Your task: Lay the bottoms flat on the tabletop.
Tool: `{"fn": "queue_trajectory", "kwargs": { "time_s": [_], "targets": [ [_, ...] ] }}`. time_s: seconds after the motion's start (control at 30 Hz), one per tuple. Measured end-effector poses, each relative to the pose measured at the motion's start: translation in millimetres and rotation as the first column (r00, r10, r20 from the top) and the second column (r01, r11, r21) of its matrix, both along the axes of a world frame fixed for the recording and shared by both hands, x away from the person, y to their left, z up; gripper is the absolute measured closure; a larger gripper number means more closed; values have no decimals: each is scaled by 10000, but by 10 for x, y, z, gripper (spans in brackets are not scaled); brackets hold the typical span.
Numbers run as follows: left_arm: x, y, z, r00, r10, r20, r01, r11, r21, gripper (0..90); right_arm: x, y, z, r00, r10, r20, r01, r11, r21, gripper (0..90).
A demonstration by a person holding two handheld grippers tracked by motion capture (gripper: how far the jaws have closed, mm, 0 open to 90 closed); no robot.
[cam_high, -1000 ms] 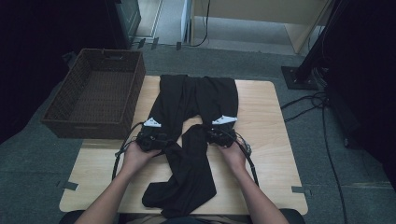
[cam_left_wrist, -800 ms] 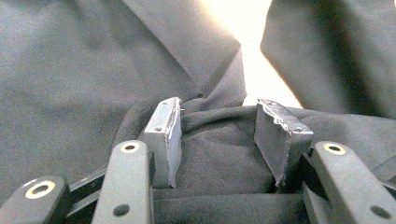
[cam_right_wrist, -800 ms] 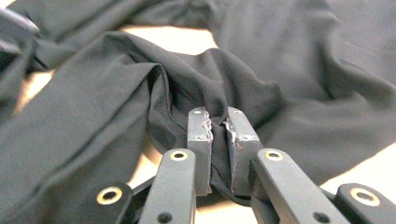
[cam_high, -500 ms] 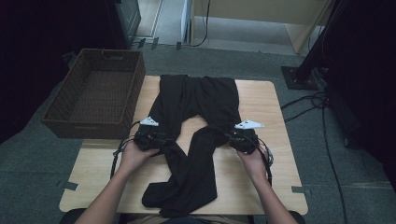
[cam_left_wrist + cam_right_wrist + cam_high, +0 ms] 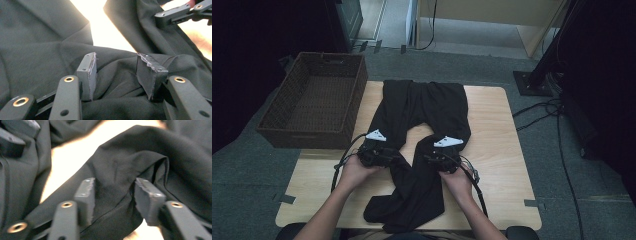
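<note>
A pair of black trousers (image 5: pixel 422 107) lies on the wooden table (image 5: pixel 492 145), waist at the far side, legs running toward the person and overlapping near the front edge. My left gripper (image 5: pixel 387 156) rests on the left leg and stands open (image 5: pixel 116 62), with a raised fold of black cloth (image 5: pixel 117 75) between its pads. My right gripper (image 5: pixel 433 159) sits on the right leg, also open (image 5: pixel 113 185), straddling a fold at the leg's inner edge (image 5: pixel 117 172). The right gripper's jaw (image 5: pixel 180 13) reaches in at the top right of the left gripper view.
A brown wicker basket (image 5: pixel 314 102) stands at the table's far left corner. Cables (image 5: pixel 542 117) run over the grey floor to the right. Bare wood shows between the trouser legs (image 5: pixel 419 135) and along the table's right side.
My right gripper swung out to the right along the right leg, then came back left to the leg's inner edge. The left gripper has stayed almost still.
</note>
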State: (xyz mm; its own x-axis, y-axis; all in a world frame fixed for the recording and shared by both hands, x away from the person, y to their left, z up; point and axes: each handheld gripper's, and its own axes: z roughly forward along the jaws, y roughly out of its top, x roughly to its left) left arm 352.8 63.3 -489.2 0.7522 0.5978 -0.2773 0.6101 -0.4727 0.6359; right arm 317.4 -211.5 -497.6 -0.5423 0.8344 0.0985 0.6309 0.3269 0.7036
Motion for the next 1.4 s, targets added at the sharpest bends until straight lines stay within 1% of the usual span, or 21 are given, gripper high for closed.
{"fn": "queue_trajectory", "kwargs": {
  "time_s": [0.03,0.07,0.13,0.17,0.23,0.27,0.37,0.5,0.6,0.63,0.73,0.8,0.9,1.03,1.1,1.17,1.2,1.27,1.3,1.33,1.4],
  "targets": [
    [14,10,-32,9999,102,-45,-102,9999,-30,512,10,12,-23,9999,27,-136,-27,10000,-19,558],
    [31,18,-62,9998,172,-127,-172,9999,13,514,20,22,-40,9999,29,-139,-31,9999,-106,577],
    [61,13,-120,9995,290,-137,-288,9995,151,519,51,29,-77,10000,81,-6,-81,9987,-498,628],
    [74,11,-140,9995,308,15,-308,9995,103,525,71,33,-103,10000,67,-7,-68,9980,-635,650],
    [115,1,-160,9987,444,241,-444,9990,26,537,113,25,-129,9994,39,343,-13,9971,-757,698],
    [147,-8,-162,9981,536,298,-537,9985,39,538,151,22,-131,9993,21,374,8,9971,-761,720],
    [249,-26,-156,9965,657,518,-672,9974,267,537,322,18,-139,9986,-79,522,121,9967,-807,769],
    [332,-4,-165,9957,709,592,-722,9972,210,537,562,10,-128,9988,-248,427,285,9958,-871,822],
    [330,3,-170,9954,776,570,-784,9968,127,537,629,13,-59,9999,-65,79,72,9958,-916,862],
    [325,1,-171,9952,763,610,-773,9969,142,537,593,3,-2,9999,-88,59,92,9976,-683,864],
    [320,15,-170,9955,775,547,-782,9969,117,537,412,-78,195,9991,50,416,-45,9999,-121,869],
    [315,29,-177,9950,860,509,-861,9963,-4,537,259,-163,292,9984,33,559,-33,10000,-6,871],
    [307,40,-180,9948,882,516,-881,9961,-34,537,24,-366,369,9983,-166,555,154,9996,218,870],
    [307,38,-179,9948,866,542,-867,9962,0,537,-209,-609,358,9968,-626,498,617,9979,203,860],
    [306,38,-179,9948,862,547,-863,9963,5,538,-286,-742,307,9941,-993,434,994,9950,-22,848],
    [307,38,-179,9948,859,549,-861,9963,5,538,-320,-881,221,9907,-1359,67,1360,9907,-86,833],
    [306,38,-180,9947,880,539,-881,9961,-7,538,-326,-942,176,9885,-1484,-279,1481,9889,-112,824],
    [306,39,-181,9946,890,532,-890,9960,-29,538,-333,-1025,97,9848,-1561,-766,1535,9874,-390,790],
    [306,39,-181,9946,890,532,-890,9960,-29,538,-337,-1049,78,9831,-1664,-769,1627,9853,-517,759],
    [306,40,-182,9946,890,530,-890,9960,-38,538,-342,-1069,83,9822,-1753,-671,1723,9839,-478,726],
    [303,39,-183,9944,896,561,-896,9960,-41,538,-346,-1072,141,9809,-1925,-280,1916,9809,-344,663]
  ]
}}
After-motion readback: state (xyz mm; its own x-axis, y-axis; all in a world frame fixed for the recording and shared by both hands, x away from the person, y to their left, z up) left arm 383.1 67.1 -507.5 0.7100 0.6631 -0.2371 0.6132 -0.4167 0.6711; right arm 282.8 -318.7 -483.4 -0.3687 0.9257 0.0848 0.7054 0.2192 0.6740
